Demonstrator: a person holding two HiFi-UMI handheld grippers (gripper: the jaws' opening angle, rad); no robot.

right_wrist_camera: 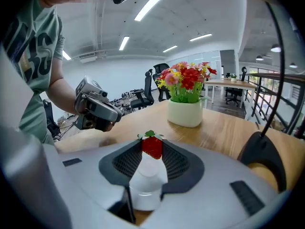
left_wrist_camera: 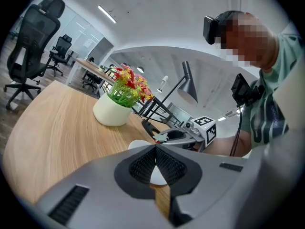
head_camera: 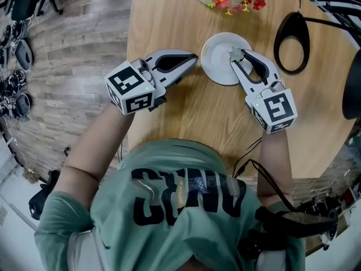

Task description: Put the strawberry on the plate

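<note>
Pinching strawberry (right_wrist_camera: 152, 147) in your right gripper (head_camera: 237, 56) jaws over plate (head_camera: 216, 68), so release lands it there. Jaws of your left gripper (head_camera: 190, 62) pressed together, empty, parked left of plate, out of way.

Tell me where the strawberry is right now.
The strawberry is pinched at the tips of the right claw, over the right side of the white plate in the head view, with the flower pot beyond.

Open-plan office, black swivel chairs (left_wrist_camera: 29, 42) on wood-look flooring (head_camera: 79, 49), rows of desks (left_wrist_camera: 95, 67) behind, long ceiling strip lights (right_wrist_camera: 150, 4), round wooden table (head_camera: 175, 112) with black desk lamp (left_wrist_camera: 188, 87) and potted flowers (right_wrist_camera: 185, 99)
</note>
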